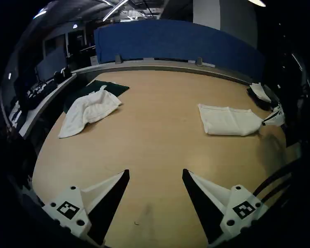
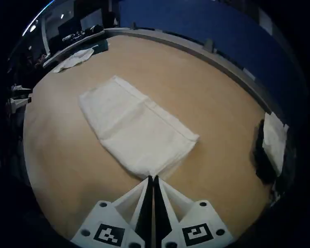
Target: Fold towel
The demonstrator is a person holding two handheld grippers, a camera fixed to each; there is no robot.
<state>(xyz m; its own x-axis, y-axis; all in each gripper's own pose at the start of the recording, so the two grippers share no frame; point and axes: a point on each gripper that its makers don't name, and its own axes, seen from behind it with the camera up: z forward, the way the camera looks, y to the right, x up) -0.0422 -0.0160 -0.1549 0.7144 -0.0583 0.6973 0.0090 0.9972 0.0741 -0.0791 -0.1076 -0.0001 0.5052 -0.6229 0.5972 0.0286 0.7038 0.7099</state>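
On the right part of the wooden table, pinching the near corner of the folded towel with the right gripper, both fingers pressing together on the cloth with barely a slit between them. Viewing the folded towel along those fingers as a flat white oblong, lying on the wood and stretching away toward the far left, with a seam line running down its length and the doubled layers showing along its near right edge. Finding the same towel from the left gripper view off to the right at middle depth, its right-hand corner tapering to a point where the right gripper is clamping it. Holding the left gripper spread wide and grasping nothing, its two dark-edged fingers hovering over bare wood, well apart from the folded towel. Noting a crumpled towel at the far left of the table, lying loose and resting partly on a dark green cloth. Facing a blue partition standing just beyond the table's curved far edge. Catching, at the right edge of the table beyond the folded towel, a white cloth lying on a dark heap, apart from the towel being held.
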